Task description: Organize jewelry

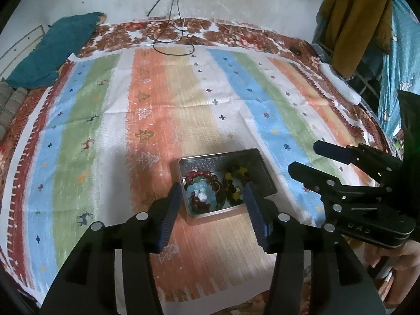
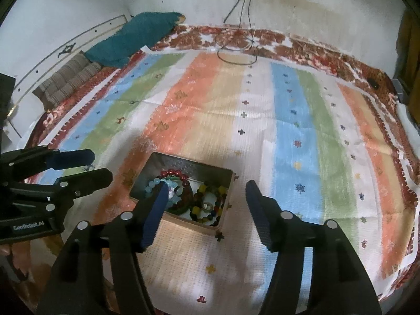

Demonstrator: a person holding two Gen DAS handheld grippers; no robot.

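The metal tin [image 1: 223,181] sits on the striped cloth [image 1: 157,105] spread over the bed, near the middle and close to both grippers, its lid off or absent, with the jewelry heaped inside: a red bead bracelet [image 2: 176,174] at the far left corner, a pale blue bead bracelet [image 2: 157,185] beside it, and a multicoloured bead strand [image 2: 210,204] on the right half. The left gripper [image 1: 214,202] hangs over the tin with its fingers wide, one to each side of the box, holding nothing; the right gripper [image 2: 206,202] is likewise wide and empty, its left finger over the tin's near left part. The beads look hard, smooth and light, likely strung on elastic, so a strand should drape and slide; I would pinch across the cord between two beads rather than on a bead's round face. The tin seems stiff and thin-walled, and may skate on the cloth if nudged. The strands overlap and may be tangled; the near left contents are covered by fingers, and small items such as a ring are too blurred to confirm.
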